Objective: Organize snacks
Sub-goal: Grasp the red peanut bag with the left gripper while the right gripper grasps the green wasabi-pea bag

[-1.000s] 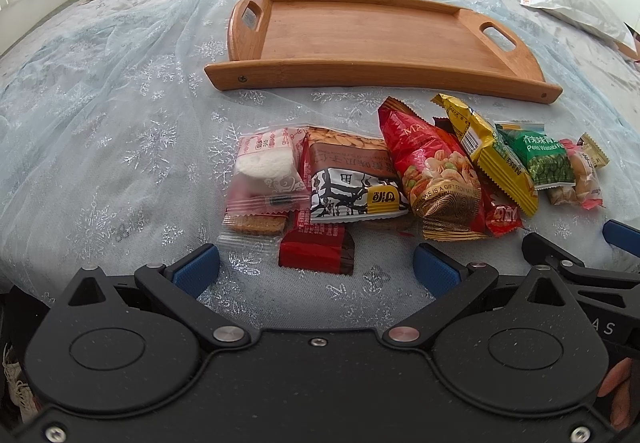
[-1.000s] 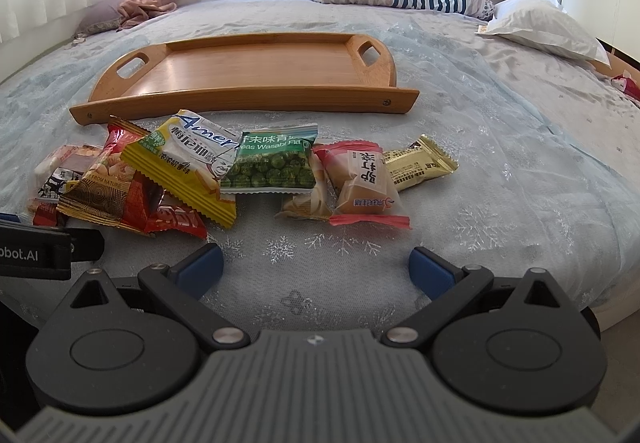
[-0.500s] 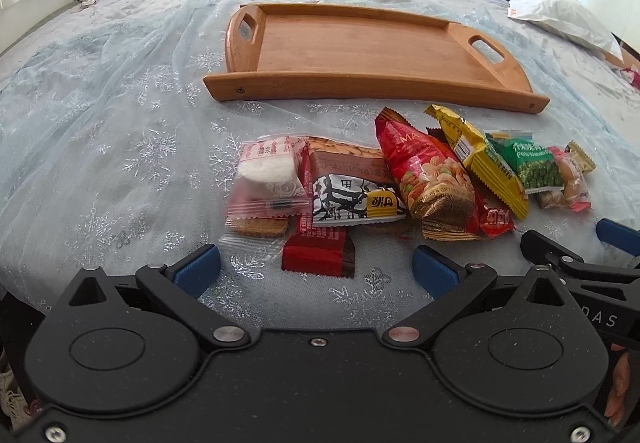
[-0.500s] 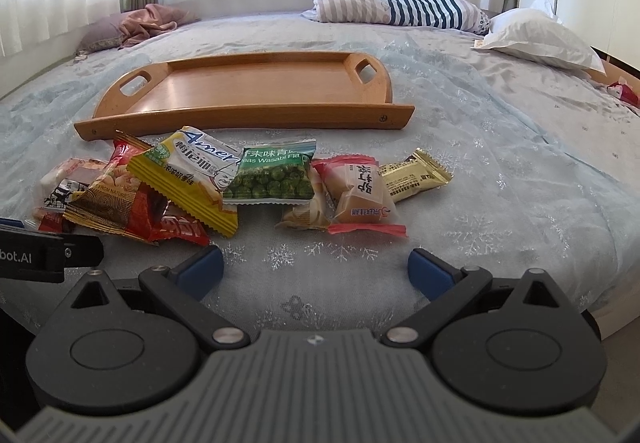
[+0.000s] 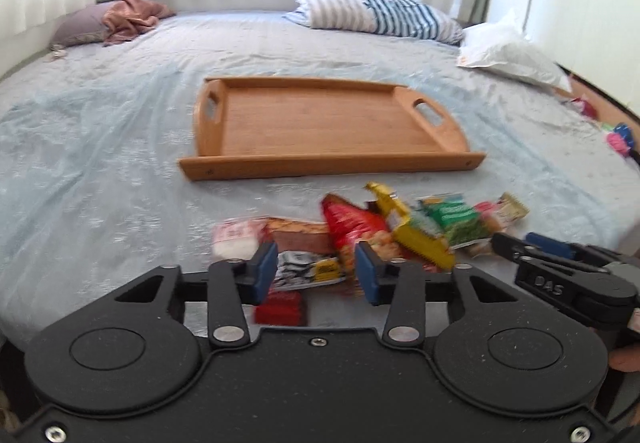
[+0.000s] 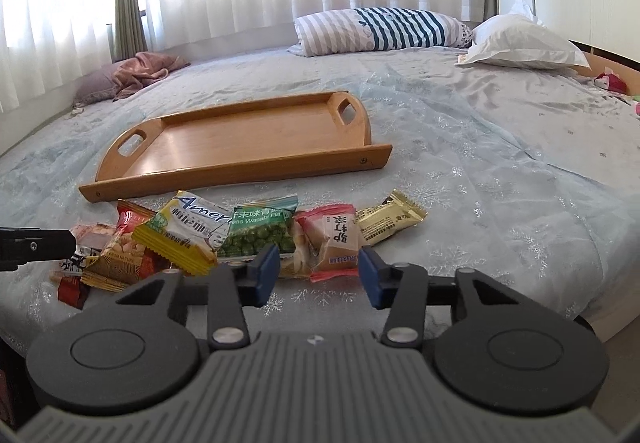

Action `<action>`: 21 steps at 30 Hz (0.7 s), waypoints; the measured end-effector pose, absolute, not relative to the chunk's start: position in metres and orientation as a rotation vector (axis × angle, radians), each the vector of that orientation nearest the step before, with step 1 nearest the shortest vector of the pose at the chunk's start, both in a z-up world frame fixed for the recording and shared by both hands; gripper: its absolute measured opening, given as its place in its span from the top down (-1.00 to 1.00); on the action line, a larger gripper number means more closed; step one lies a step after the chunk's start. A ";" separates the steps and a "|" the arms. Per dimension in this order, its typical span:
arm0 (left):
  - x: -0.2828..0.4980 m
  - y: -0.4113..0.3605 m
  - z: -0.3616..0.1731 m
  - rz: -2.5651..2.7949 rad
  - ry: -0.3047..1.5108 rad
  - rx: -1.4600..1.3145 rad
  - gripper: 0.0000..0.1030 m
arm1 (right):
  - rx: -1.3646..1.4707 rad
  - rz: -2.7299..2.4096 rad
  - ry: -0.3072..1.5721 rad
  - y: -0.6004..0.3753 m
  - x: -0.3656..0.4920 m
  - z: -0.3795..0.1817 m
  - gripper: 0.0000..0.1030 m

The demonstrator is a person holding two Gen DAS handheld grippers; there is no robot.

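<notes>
An empty wooden tray point(image 5: 320, 127) point(image 6: 240, 147) lies on the bed beyond a row of snack packets. The left wrist view shows a red peanut packet point(image 5: 352, 227), a yellow packet point(image 5: 408, 231), a green pea packet point(image 5: 456, 219), a black-and-white packet point(image 5: 308, 269) and a small red one point(image 5: 280, 309). My left gripper point(image 5: 316, 274) hovers above them with jaws closing on nothing. My right gripper point(image 6: 318, 275) hangs over the pink packet point(image 6: 336, 239), jaws also closing, pads touching nothing. Beside that lie the green pea packet point(image 6: 260, 231), yellow packet point(image 6: 188, 231) and gold packet point(image 6: 388, 221).
A pale blue bedspread point(image 6: 480, 163) covers the bed. A striped pillow point(image 6: 380, 29) and a white pillow point(image 6: 520, 43) lie at the far side, and a pink cloth on a purple pillow point(image 6: 136, 75) at far left. The bed's edge point(image 6: 600, 323) drops off at right.
Both grippers have risen and tipped up, so more of the room and curtains shows. Both pairs of jaws have narrowed from wide open. The snacks and tray have not moved.
</notes>
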State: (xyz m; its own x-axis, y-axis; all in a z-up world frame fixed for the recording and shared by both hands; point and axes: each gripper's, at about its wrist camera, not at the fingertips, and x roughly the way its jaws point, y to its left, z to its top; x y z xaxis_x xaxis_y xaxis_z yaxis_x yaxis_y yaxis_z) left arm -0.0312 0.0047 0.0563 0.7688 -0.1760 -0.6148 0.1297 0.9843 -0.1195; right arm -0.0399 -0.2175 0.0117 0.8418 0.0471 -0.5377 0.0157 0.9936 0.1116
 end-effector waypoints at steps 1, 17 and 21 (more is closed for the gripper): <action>-0.028 0.001 0.056 -0.181 0.681 -0.080 0.42 | 0.110 0.014 0.571 -0.218 -0.038 0.012 0.14; 0.006 -0.031 0.031 -0.184 0.725 -0.098 0.20 | 0.103 0.148 0.536 -0.207 -0.028 0.015 -0.04; 0.012 -0.033 0.028 -0.175 0.715 -0.091 0.16 | 0.110 0.167 0.542 -0.206 -0.019 0.013 -0.21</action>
